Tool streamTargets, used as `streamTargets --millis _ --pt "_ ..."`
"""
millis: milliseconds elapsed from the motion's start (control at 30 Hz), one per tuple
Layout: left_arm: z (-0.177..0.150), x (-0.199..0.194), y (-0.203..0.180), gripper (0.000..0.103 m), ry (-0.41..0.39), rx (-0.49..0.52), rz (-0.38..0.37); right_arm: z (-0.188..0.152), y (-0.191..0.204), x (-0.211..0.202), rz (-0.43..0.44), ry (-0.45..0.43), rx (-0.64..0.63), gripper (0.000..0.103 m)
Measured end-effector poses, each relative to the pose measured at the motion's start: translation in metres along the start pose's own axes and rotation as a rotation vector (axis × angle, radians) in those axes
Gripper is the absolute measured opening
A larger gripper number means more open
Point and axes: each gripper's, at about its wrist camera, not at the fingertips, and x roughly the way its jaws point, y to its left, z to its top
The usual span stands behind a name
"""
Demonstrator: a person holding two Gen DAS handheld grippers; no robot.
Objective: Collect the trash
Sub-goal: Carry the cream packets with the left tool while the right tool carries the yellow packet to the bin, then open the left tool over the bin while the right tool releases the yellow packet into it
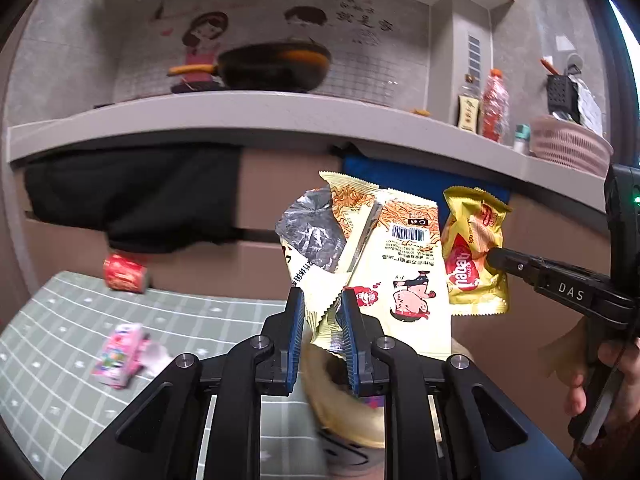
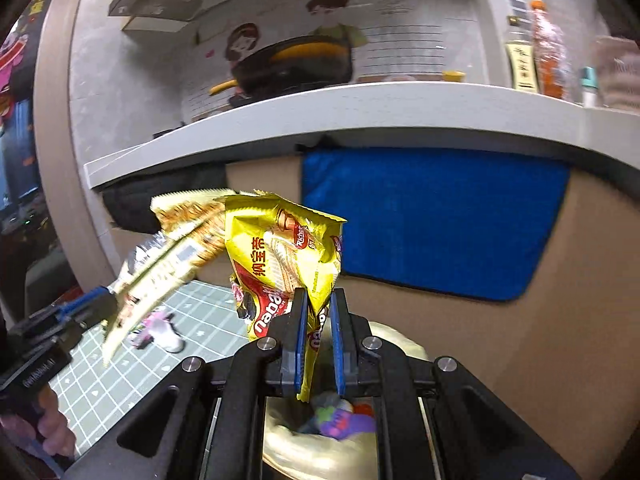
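My left gripper (image 1: 322,336) pinches the cream noodle wrapper (image 1: 384,264); my right gripper (image 2: 320,344) clamps the yellow wafer wrapper (image 2: 288,256), both above the bin (image 2: 344,440).

a home kitchen: a black wok (image 1: 276,66) on a pale worktop (image 1: 240,114), sauce bottles (image 1: 469,108), a range hood (image 2: 156,10), and cartoon wall stickers (image 1: 204,40).

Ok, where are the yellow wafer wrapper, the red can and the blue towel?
yellow wafer wrapper (image 2: 280,248): right wrist view, printed front.
red can (image 1: 125,273): left wrist view, its side, lying on the mat.
blue towel (image 2: 432,220): right wrist view, middle of the cloth.
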Motion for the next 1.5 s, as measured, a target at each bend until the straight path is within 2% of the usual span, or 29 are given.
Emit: streamTargets --millis 133,267,600,900,1067,1267,1500 --pt "-0.006 0.019 -0.014 0.019 0.009 0.019 -0.031 -0.010 -0.019 0.004 -0.016 0.021 0.028 0.011" --pt "-0.014 0.045 -0.019 0.019 0.060 0.025 -0.049 -0.024 -0.031 0.013 -0.026 0.047 0.042 0.011" --pt "-0.062 0.123 -0.008 0.019 0.338 -0.092 -0.095 -0.057 -0.055 0.070 -0.034 0.175 0.101 0.011" --pt "-0.090 0.146 -0.012 0.019 0.473 -0.118 -0.137 -0.085 -0.066 0.110 -0.067 0.303 0.104 0.011" --pt "-0.096 0.149 -0.021 0.019 0.498 -0.090 -0.144 -0.094 -0.064 0.123 -0.099 0.347 0.079 0.011" --pt "-0.099 0.154 -0.027 0.019 0.531 -0.103 -0.170 -0.091 -0.065 0.126 -0.114 0.335 0.087 0.011" --pt "-0.099 0.154 -0.039 0.019 0.529 -0.071 -0.211 -0.064 -0.073 0.092 -0.143 0.185 0.122 0.011"
